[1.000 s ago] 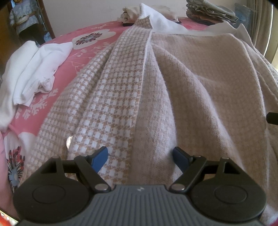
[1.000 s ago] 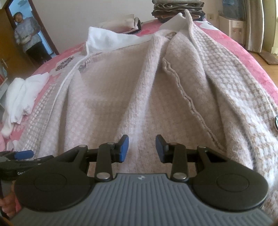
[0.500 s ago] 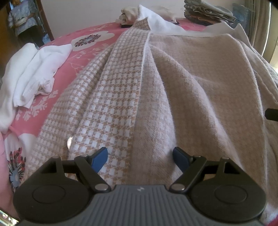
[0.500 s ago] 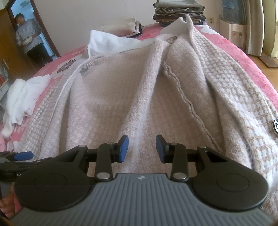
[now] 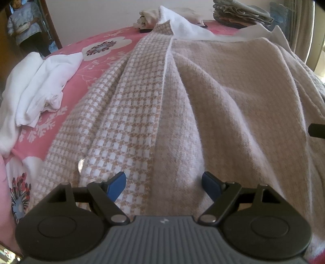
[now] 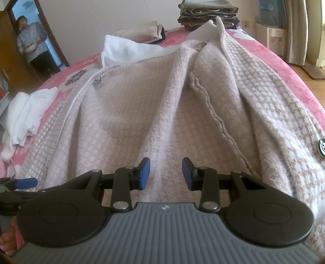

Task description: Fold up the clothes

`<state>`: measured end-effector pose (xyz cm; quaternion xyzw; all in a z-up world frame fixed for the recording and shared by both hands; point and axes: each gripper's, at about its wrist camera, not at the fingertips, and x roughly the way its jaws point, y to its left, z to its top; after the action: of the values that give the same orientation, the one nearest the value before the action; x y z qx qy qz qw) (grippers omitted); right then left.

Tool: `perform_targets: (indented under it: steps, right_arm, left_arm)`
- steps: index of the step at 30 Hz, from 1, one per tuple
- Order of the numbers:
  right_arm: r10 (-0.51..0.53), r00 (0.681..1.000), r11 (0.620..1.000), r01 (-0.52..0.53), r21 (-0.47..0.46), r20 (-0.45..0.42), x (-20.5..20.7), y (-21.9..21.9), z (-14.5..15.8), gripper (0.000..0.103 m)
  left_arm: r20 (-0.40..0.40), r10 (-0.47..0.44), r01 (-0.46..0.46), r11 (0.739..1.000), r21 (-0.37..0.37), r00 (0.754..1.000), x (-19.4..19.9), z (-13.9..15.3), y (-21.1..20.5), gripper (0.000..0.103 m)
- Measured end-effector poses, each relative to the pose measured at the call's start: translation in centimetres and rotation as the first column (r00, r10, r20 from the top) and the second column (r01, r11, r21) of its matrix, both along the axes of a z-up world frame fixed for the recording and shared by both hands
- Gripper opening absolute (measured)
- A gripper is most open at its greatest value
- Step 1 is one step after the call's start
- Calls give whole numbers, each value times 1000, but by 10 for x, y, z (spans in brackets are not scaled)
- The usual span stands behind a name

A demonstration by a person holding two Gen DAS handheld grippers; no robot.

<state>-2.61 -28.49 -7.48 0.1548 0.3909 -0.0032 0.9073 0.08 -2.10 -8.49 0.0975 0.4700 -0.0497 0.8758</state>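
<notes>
A beige and white houndstooth coat (image 5: 203, 101) lies spread open, lining up, across a pink bed, its white collar at the far end. My left gripper (image 5: 163, 185) hovers open and wide over the coat's near hem, at the edge of the checked front panel, with nothing between its blue pads. My right gripper (image 6: 166, 173) is open more narrowly just above the lining of the coat (image 6: 152, 105) near the hem; its pads are apart and no cloth is pinched. The left gripper's blue fingertip (image 6: 26, 182) shows at the lower left of the right wrist view.
A crumpled white garment (image 5: 38, 87) lies on the pink floral bedspread (image 5: 97, 46) to the left. Folded clothes are stacked at the bed's far end (image 6: 209, 12). A person (image 6: 34, 46) stands in the doorway at far left. A round button (image 6: 322, 146) sits on the coat's right edge.
</notes>
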Motion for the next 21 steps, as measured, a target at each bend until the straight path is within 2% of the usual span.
perform_targets:
  steps: [10,13,17,21]
  right_arm:
    - [-23,1000,1000,23,11,14,-3,-2,5,34]
    - [-25,999,1000,25,8,21,-6,-3,7,34]
    - [-27,999,998,26,55,21,-2,-5,5,35]
    - [-8,1000,996,6,85,22,3,-3,3,36]
  left_arm:
    - [25,-12,12,1000,8,1000,-8,7,5,83]
    - [62,-22,21,1000,3,998,-10,18,13,83]
    - [139,-62,52,996,75,988,-14,33,19,83]
    - [152,-122,109,990,94,981,-13,40,17,84]
